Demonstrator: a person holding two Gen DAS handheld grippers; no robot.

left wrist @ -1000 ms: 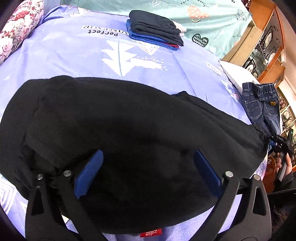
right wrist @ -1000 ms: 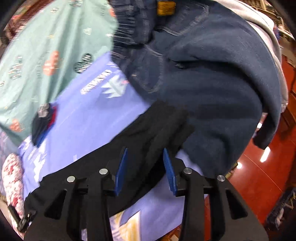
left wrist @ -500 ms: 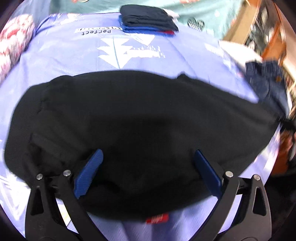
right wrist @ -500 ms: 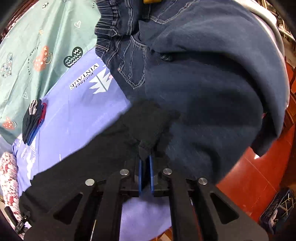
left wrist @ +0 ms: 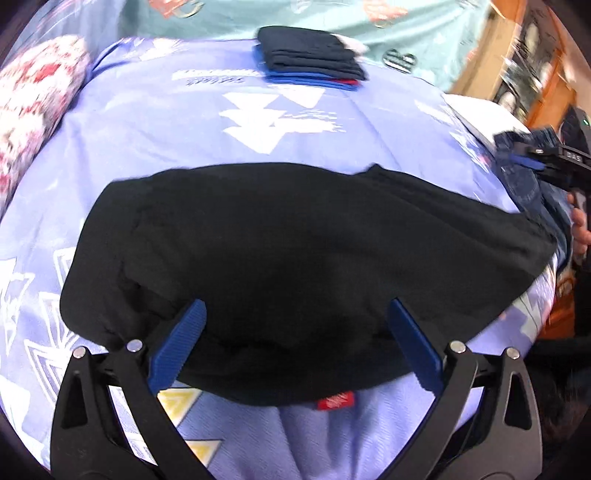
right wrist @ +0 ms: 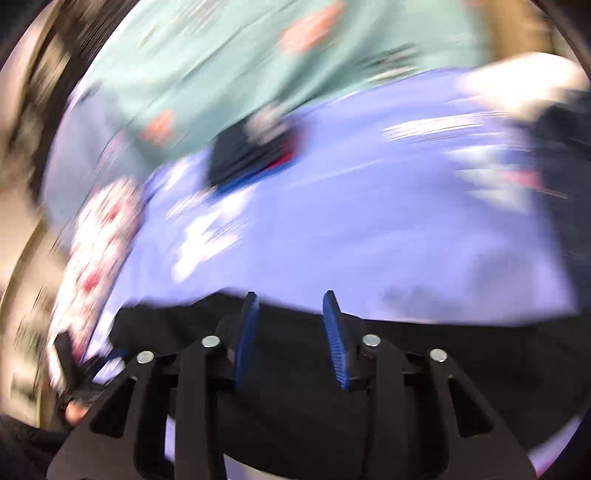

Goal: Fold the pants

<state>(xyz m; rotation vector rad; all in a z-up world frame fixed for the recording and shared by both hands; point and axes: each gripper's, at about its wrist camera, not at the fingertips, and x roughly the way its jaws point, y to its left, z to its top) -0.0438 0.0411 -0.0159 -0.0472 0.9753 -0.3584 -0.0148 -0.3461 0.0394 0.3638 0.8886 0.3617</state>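
The black pants (left wrist: 295, 240) lie flat across the lavender bedsheet (left wrist: 184, 122), with a red label (left wrist: 336, 402) at their near edge. My left gripper (left wrist: 295, 306) hovers over the near part of the pants, open wide, nothing between its fingers. In the left wrist view my right gripper (left wrist: 535, 162) shows at the far right, past the leg end of the pants. The right wrist view is blurred by motion. There my right gripper (right wrist: 290, 295) has its jaws opening, nothing between them, and the black pants (right wrist: 461, 343) lie below it.
A stack of folded dark, blue and red clothes (left wrist: 310, 59) sits at the far side of the sheet. Blue jeans (left wrist: 524, 184) lie at the right edge. A floral pillow (left wrist: 33, 110) is at the left, a teal cover (left wrist: 332, 18) behind, a wooden cabinet (left wrist: 517, 74) at the right.
My right gripper shut on the leg end of the black pants, then let go and swung away from the jeans pile. The left gripper drew back and up a little, still open.
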